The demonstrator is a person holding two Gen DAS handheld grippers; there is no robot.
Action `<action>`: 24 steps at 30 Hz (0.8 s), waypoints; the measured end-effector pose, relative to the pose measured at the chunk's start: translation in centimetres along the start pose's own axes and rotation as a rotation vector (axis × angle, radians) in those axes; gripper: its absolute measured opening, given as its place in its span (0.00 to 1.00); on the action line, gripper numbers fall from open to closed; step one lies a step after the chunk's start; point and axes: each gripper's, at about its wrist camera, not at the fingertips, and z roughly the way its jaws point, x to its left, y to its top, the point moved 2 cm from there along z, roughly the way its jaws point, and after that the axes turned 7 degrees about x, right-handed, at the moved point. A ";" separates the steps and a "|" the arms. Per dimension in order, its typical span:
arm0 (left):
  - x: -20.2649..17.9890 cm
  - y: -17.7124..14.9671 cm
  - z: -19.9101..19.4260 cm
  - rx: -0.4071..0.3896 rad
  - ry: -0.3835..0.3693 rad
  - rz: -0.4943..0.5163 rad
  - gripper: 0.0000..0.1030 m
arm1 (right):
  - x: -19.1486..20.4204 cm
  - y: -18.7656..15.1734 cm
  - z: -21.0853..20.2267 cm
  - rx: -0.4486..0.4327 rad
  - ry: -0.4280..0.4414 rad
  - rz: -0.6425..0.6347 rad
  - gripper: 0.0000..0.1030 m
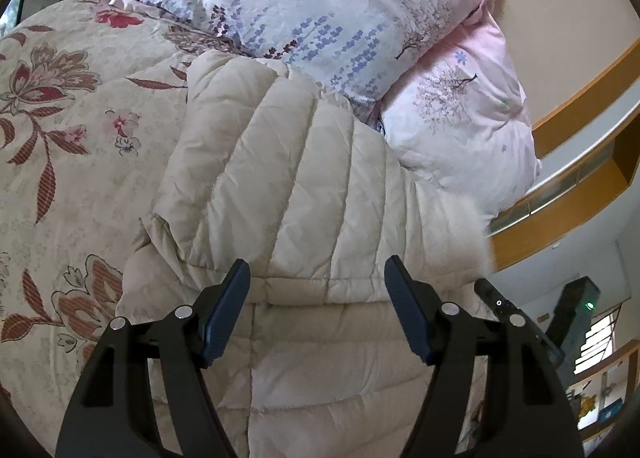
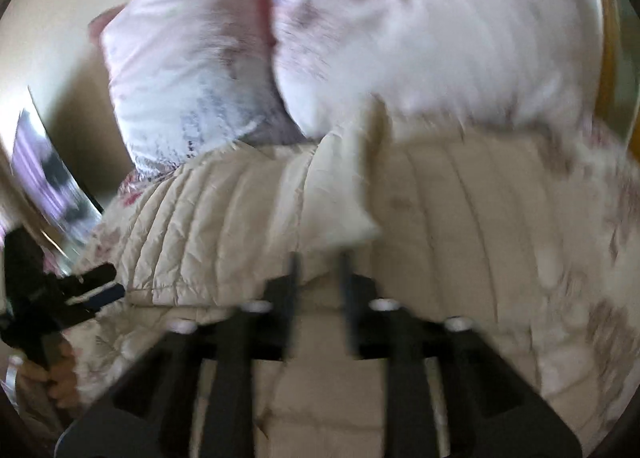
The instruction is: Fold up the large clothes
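Note:
A beige quilted down jacket (image 1: 300,178) lies spread on a floral bedspread (image 1: 60,118), its far end against the pillows. My left gripper (image 1: 317,270) hovers just over the jacket's middle, open wide, with nothing pinched between its blue pads. The right wrist view is blurred by motion. There my right gripper (image 2: 320,270) has its fingers close together on a raised fold of the jacket (image 2: 344,194), whose paler flap stands up just beyond the fingertips. My left gripper (image 2: 112,282) shows at that view's left edge, held by a hand (image 2: 56,378).
Two pale floral pillows (image 1: 320,10) (image 1: 460,130) are stacked at the head of the bed. A wooden headboard rail (image 1: 580,98) curves along the right. A black device with a green light (image 1: 580,302) stands beyond the bed's right edge.

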 end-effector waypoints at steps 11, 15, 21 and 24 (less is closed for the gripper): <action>-0.5 -1.6 -4.0 -0.053 0.158 0.140 0.83 | -6.5 1.5 3.9 0.135 0.157 0.298 0.45; 0.1 -2.8 -5.6 -0.070 0.212 0.189 0.83 | -5.2 1.4 4.9 0.137 0.182 0.267 0.07; 2.5 -4.6 -8.3 -0.106 0.242 0.199 0.83 | -5.2 0.7 1.5 0.021 0.130 0.244 0.05; 3.6 -5.1 -8.8 -0.108 0.251 0.179 0.83 | -5.6 0.0 1.5 0.038 0.097 0.248 0.05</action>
